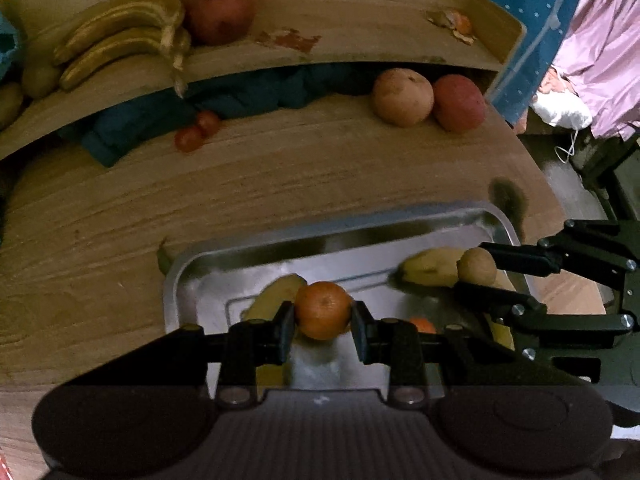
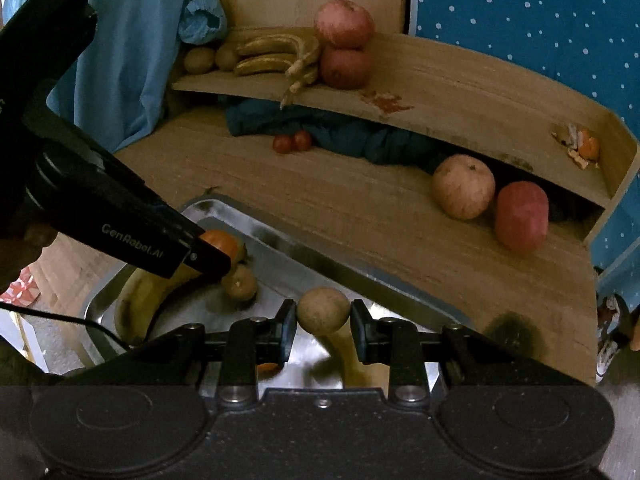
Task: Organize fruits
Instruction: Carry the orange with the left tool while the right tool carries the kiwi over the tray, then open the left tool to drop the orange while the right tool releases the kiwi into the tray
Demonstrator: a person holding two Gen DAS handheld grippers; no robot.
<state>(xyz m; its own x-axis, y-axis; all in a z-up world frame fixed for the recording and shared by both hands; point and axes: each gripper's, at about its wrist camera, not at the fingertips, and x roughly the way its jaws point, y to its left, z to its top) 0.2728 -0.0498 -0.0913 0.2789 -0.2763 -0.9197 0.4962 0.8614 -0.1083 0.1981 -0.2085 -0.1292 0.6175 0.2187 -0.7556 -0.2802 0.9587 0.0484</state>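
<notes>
My left gripper (image 1: pixel 323 322) is shut on an orange tangerine (image 1: pixel 323 310), held just above the steel tray (image 1: pixel 208 264). My right gripper (image 2: pixel 323 320) is shut on a round brown fruit (image 2: pixel 322 310) over the same tray (image 2: pixel 320 258); the left wrist view shows that brown fruit (image 1: pixel 477 266) at the tray's right end. Bananas (image 1: pixel 432 267) and another tangerine (image 1: pixel 422 324) lie in the tray. From the right wrist view, the left gripper (image 2: pixel 216 258) with its tangerine (image 2: pixel 220 242) reaches in from the left, above a second brown fruit (image 2: pixel 240 283) lying in the tray.
Two apples (image 2: pixel 463 186) (image 2: pixel 521 215) and two small red tomatoes (image 2: pixel 292 142) rest on the wooden table (image 2: pixel 320 200), near a dark teal cloth (image 2: pixel 360 136). The raised wooden shelf (image 2: pixel 460 96) carries a banana bunch (image 2: pixel 276 58), two stacked apples (image 2: pixel 344 46), brown fruits (image 2: pixel 200 59) and peel scraps (image 2: pixel 580 146).
</notes>
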